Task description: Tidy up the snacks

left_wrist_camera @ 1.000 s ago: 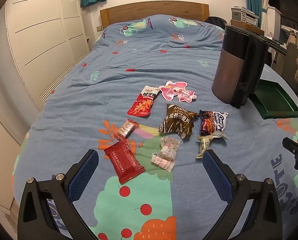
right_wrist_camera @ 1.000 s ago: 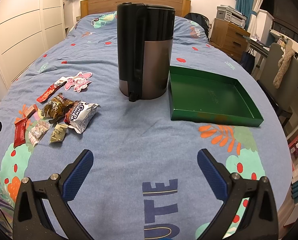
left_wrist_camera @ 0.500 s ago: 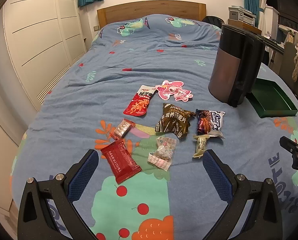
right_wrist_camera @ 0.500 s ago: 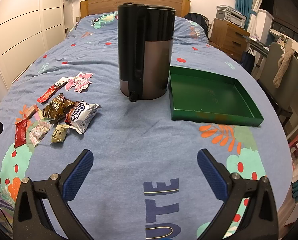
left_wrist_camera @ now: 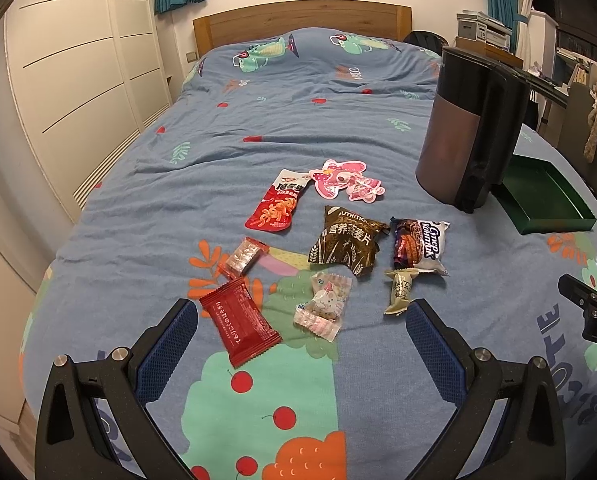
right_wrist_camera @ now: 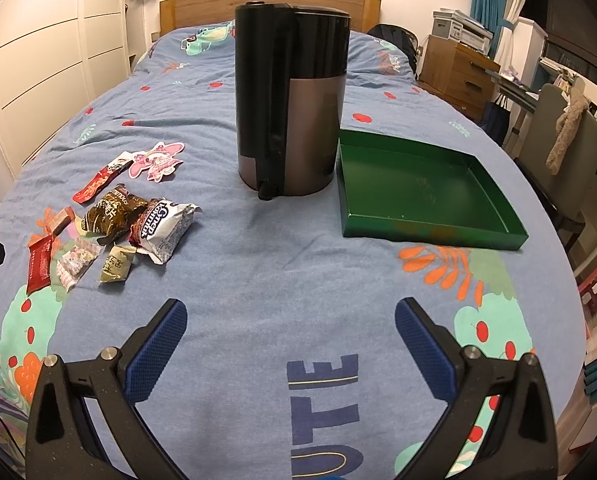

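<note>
Several snack packets lie on the blue bedspread: a red flat packet (left_wrist_camera: 238, 327), a pink-white candy bag (left_wrist_camera: 325, 306), a small olive candy (left_wrist_camera: 399, 290), a brown bag (left_wrist_camera: 345, 243), a white-and-purple bar (left_wrist_camera: 420, 245), a small clear-red packet (left_wrist_camera: 243, 257), a red-white strip packet (left_wrist_camera: 279, 205) and a pink cartoon packet (left_wrist_camera: 344, 179). My left gripper (left_wrist_camera: 301, 340) is open and empty, hovering just before the red packet and candy bag. My right gripper (right_wrist_camera: 290, 334) is open and empty over bare bedspread. An empty green tray (right_wrist_camera: 422, 190) lies ahead of it, to the right.
A tall black-and-brown bin (right_wrist_camera: 290, 100) stands between the snacks and the tray; it also shows in the left wrist view (left_wrist_camera: 464, 128). White wardrobe doors (left_wrist_camera: 74, 80) line the left. A chair (right_wrist_camera: 566, 136) and a wooden drawer unit (right_wrist_camera: 458, 74) stand to the right of the bed.
The left gripper has risen and drawn back slightly, so the snacks sit a little farther up in its view. The right gripper has barely moved. Both stay open.
</note>
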`<state>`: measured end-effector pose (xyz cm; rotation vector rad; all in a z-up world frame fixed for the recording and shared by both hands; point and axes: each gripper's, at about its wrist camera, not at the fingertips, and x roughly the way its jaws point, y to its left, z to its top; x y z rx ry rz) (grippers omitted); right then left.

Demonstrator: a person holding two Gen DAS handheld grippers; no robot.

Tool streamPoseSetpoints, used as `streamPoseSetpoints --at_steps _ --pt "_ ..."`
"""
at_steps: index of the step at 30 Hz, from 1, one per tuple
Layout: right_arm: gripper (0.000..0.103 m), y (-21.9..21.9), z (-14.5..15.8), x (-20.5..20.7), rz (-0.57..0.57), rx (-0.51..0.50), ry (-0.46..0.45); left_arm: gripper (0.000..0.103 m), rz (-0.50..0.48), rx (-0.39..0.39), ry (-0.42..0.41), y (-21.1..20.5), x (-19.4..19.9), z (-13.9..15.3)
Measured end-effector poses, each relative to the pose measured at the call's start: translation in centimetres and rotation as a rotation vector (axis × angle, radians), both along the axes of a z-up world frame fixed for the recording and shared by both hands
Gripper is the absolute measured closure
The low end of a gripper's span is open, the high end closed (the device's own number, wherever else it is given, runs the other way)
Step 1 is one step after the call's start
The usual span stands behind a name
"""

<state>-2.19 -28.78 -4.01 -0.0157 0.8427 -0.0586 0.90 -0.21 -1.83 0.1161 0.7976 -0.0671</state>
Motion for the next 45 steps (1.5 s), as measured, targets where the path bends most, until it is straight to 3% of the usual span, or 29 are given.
streamPoseSetpoints --at_steps 11,28,38,45 --pt "0.000 0.2 -0.3 0.1 0.002 0.000 0.006 0.001 -0.004 0.001 0.007 0.1 0.1 -0.4" --pt "0.000 4.8 -1.9 3.2 0.101 0.058 0.048 0.001 0.075 -0.089 0.206 7.8 0.7 -4.4" --pt "0.000 8.2 -3.4 7.3 0.162 0.142 0.079 0.005 0.042 -0.097 0.285 7.8 2.8 -6.5" --pt "0.000 9.6 -4.7 10.0 0.180 0.182 0.111 0.009 0.083 -0.177 0.321 9.0 5.2 -7.6"
